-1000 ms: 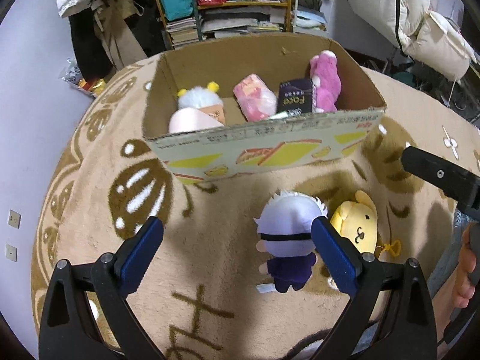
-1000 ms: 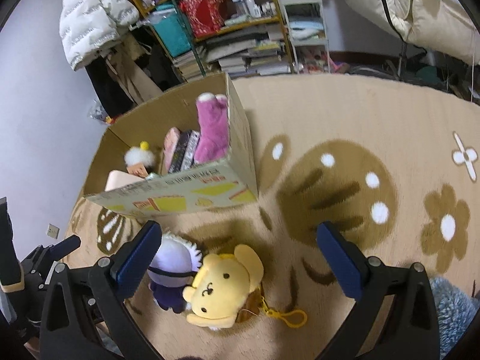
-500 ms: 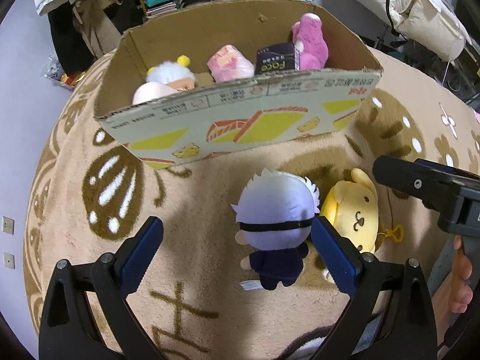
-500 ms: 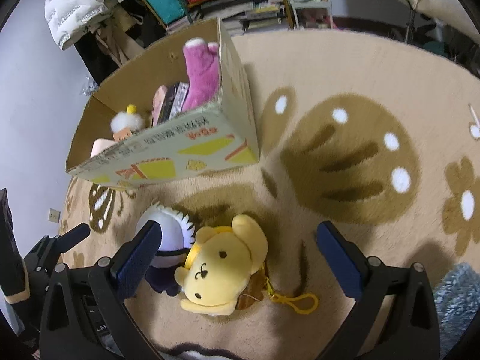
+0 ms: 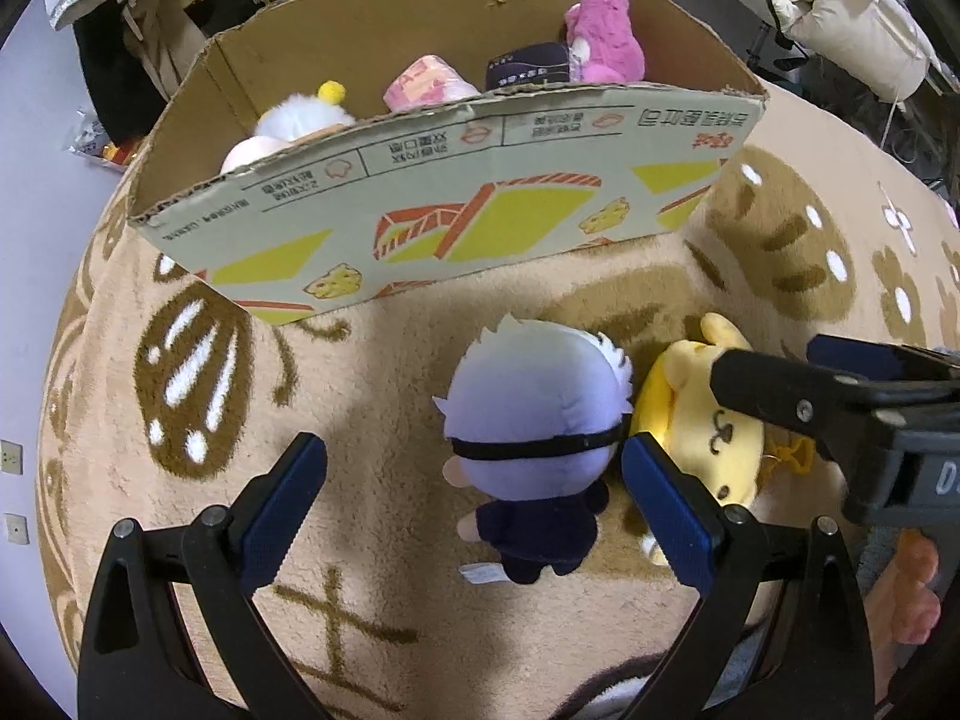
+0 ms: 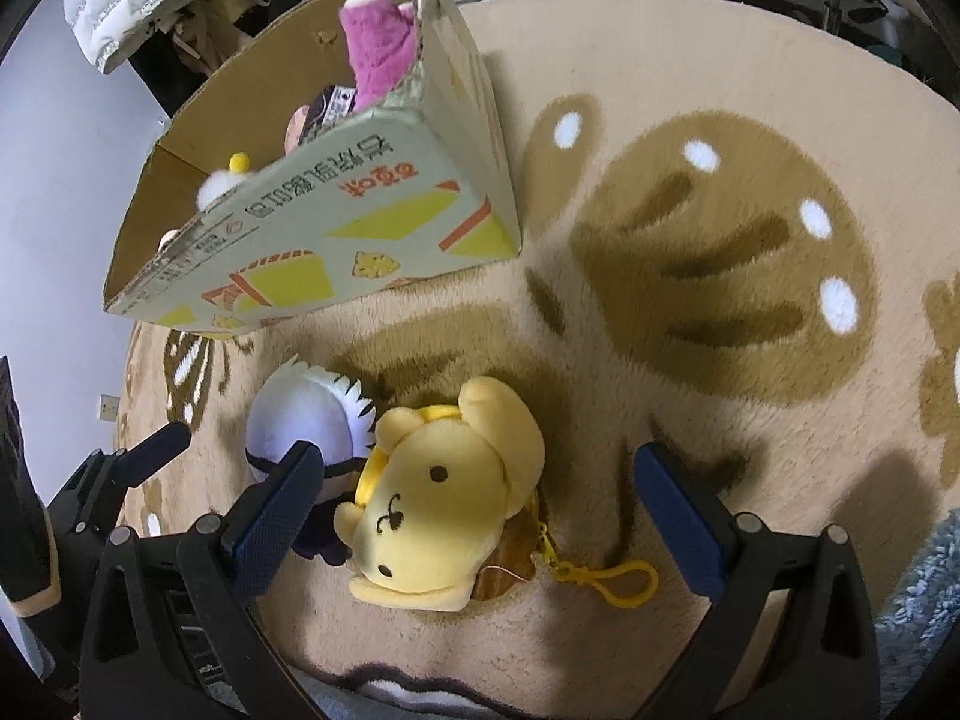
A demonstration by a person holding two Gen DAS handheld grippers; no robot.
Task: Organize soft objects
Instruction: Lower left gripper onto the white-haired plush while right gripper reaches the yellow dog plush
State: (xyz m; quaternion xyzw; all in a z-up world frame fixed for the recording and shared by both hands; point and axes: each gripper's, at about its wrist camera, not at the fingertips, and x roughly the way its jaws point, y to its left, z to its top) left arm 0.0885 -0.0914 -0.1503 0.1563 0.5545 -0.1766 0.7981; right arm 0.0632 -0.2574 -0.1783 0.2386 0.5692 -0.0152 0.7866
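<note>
A white-haired doll [image 5: 531,420] in dark clothes lies on the rug, between the open jaws of my left gripper [image 5: 474,501]. A yellow dog plush [image 6: 444,498] with a yellow clip lies right beside it, between the open jaws of my right gripper [image 6: 474,513]. Both grippers hover just above the toys and hold nothing. The doll [image 6: 300,420] shows partly behind my right gripper's left finger. The right gripper [image 5: 840,408] covers part of the yellow plush [image 5: 690,438] in the left wrist view.
An open cardboard box [image 5: 480,210] stands just beyond the toys, holding a pink plush [image 5: 603,42], a white plush [image 5: 300,117] and packets. The box [image 6: 336,228] is to the upper left in the right wrist view. Shelves and coats stand behind. A beige patterned rug [image 6: 720,240] lies underneath.
Both grippers have moved forward and down toward the two toys, which now sit between their jaws. The toys and the box have not moved.
</note>
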